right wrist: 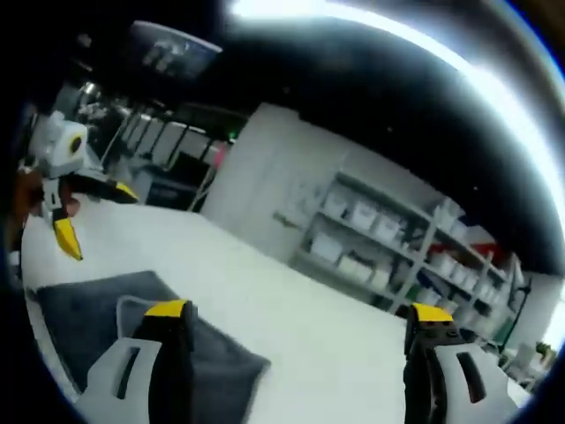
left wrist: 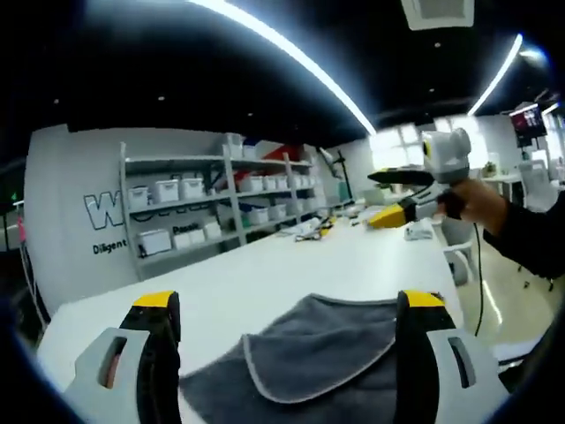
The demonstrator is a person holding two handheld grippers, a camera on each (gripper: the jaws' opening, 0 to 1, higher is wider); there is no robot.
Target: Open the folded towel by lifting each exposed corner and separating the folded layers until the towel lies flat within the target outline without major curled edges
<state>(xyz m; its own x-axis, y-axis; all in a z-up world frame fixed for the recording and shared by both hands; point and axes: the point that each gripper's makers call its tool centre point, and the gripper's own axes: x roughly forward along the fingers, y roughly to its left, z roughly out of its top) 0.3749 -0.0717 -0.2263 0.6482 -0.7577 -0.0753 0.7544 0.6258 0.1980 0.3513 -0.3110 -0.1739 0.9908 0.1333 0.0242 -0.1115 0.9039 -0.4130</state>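
A grey towel with a pale hem lies folded on the white table, one layer turned over another. My left gripper hovers over its near side, open, with nothing between the jaws. Off to the right, a hand holds my right gripper above the table's far side, jaws apart. In the right gripper view, the towel lies at the lower left on the table. My right gripper is open above the table, beside the towel's edge. The left gripper hangs open at the far left.
Metal shelves with white bins stand against a lettered wall behind the table, and appear again as shelves in the right gripper view. Small clutter lies at the table's far end. A chair stands beyond the right edge.
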